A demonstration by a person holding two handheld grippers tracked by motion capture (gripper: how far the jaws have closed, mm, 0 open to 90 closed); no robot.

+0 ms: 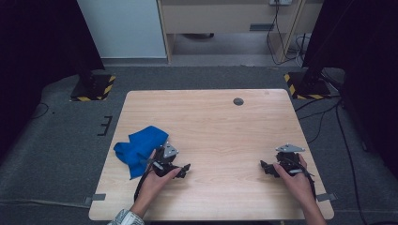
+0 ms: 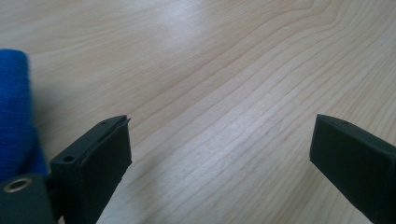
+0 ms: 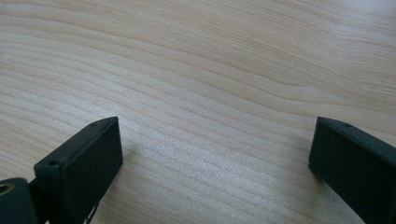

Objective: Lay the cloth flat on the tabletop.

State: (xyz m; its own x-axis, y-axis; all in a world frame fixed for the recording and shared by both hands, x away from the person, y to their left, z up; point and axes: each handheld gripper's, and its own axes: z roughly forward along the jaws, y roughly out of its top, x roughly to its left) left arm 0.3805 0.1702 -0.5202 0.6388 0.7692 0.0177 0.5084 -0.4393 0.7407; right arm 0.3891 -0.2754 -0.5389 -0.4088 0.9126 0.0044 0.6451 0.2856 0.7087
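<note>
Two tools: left tool [image 1: 184,169] and right tool [image 1: 265,165], both resting low on the desk [image 1: 220,126], tips turned inward toward each other.
Cloth: one blue cloth [image 1: 137,149], crumpled in a loose heap at about 8 o'clock on the desk, just beside the left tool on its outer side; also glimpsed as a blue edge [image 2: 14,112] at the left of the left gripper view.
Left tool state: released, jaws standing wide apart [image 2: 219,149], bare wood between them, nothing gripped.
Right tool state: released likewise, jaws spread wide [image 3: 215,149] over plain wood grain, nothing between them.
Done so far: judged as nothing; cloth still bunched and untouched, no corner lifted, no fold laid.
Left to do: likely all of it; reaching back to the cloth, pinching an edge, then spreading or folding.
Left hand pose: left hand [image 1: 157,180] entering from 6 o'clock, forearm angled up toward 12, wrist level, tool pointing toward 3 o'clock, away from the cloth.
Right hand pose: right hand [image 1: 296,177] entering from 5 o'clock, near the desk's 4 o'clock edge, tool pointing toward 9 o'clock, well apart from the cloth.
Gap between tools: wide stretch of bare wood.
</note>
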